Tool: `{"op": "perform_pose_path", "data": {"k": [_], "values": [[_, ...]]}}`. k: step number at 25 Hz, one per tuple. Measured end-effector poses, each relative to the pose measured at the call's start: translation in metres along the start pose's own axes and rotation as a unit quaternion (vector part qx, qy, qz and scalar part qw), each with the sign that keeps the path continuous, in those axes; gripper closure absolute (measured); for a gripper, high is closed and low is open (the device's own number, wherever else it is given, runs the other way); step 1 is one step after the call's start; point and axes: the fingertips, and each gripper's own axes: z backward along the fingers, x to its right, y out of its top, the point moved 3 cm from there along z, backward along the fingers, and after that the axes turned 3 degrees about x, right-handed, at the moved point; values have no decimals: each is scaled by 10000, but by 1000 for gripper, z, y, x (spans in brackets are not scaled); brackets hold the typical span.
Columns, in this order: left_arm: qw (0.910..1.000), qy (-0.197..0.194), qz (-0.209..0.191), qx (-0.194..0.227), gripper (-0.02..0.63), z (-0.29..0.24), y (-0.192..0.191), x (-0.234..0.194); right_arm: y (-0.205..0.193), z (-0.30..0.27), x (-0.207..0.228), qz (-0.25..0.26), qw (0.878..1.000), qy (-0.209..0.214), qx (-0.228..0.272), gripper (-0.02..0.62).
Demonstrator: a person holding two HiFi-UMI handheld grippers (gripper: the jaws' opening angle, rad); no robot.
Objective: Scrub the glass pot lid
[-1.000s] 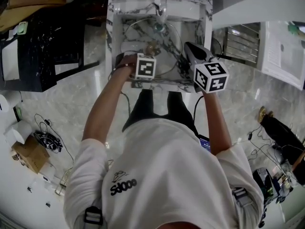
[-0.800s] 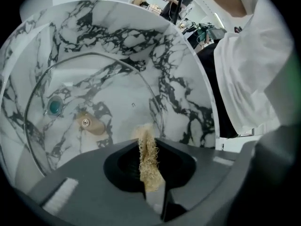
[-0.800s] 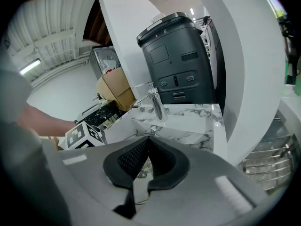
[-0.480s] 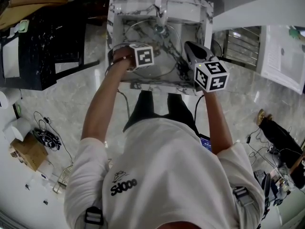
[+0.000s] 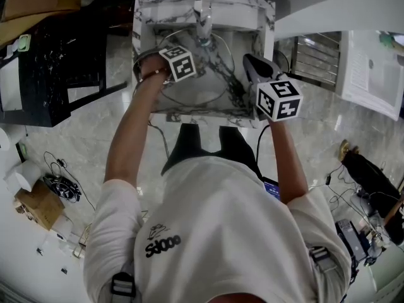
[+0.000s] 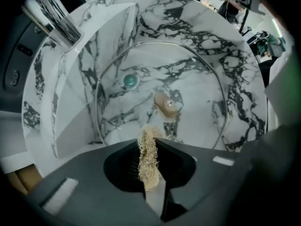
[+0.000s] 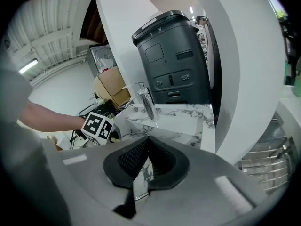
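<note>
The glass pot lid (image 6: 197, 79) stands tilted inside the marble sink (image 5: 266, 24), its steel rim a wide ring and its tan knob (image 6: 167, 105) near the middle. My left gripper (image 6: 151, 142) is shut on a tan loofah scrubber (image 6: 148, 158) whose tip sits just short of the lid below the knob. In the head view the left gripper (image 5: 182, 67) is over the lid (image 5: 211, 81) near the faucet. My right gripper (image 5: 249, 62) is shut on the lid's right edge; glass and rim (image 7: 142, 174) show between its jaws (image 7: 146, 142).
The chrome faucet (image 5: 203, 11) rises at the sink's back, and a teal drain plug (image 6: 130, 80) lies behind the lid. A black appliance (image 7: 176, 60) stands beyond the sink. A black table (image 5: 50, 55) is left of the sink and a metal rack (image 5: 319, 55) to its right.
My left gripper with the scrubber has moved away from me and leftward across the lid, toward the faucet. The right gripper has kept its hold and barely moved.
</note>
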Motion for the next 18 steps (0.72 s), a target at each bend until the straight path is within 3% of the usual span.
{"op": "perform_pose_path", "data": {"k": [5, 11, 14, 18], "values": [[9945, 934, -35, 479, 554, 9, 25, -33, 1, -2, 6, -29, 10000, -28, -11, 592], [9781, 1861, -33, 932, 553, 20, 48, -55, 3, -2, 11, -73, 10000, -35, -7, 592], [9703, 2067, 111, 1256, 554, 25, 59, -56, 2, -2, 11, -100, 9999, -45, -4, 592], [9584, 2031, 692, 1884, 555, 34, 78, -53, 1, 0, 12, -114, 9999, -57, 19, 592]]}}
